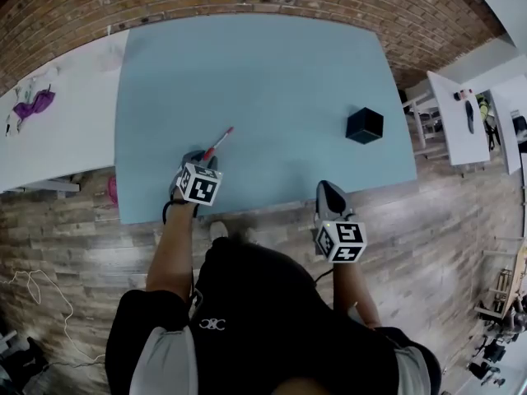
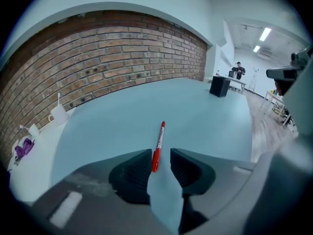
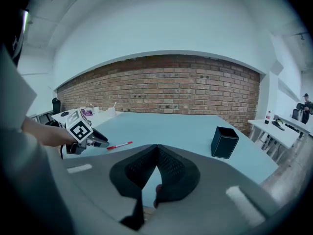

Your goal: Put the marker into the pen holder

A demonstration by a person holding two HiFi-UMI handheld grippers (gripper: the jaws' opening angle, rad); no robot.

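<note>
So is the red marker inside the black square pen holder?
Out: the red marker lies flat on the blue table, apart from the holder.

Between the ribbed, matt black pads (image 2: 136, 173) of your left gripper (image 2: 160, 153), the red marker (image 2: 157, 146) is showing a smooth, slightly glossy plastic barrel, and it is lying on a smooth, matt pale-blue tabletop (image 2: 205, 116). Well beyond those pads the pen holder (image 2: 220, 86) is looking dark and matt, and the wall (image 2: 112, 58) past the table is showing rough red brick.
</note>
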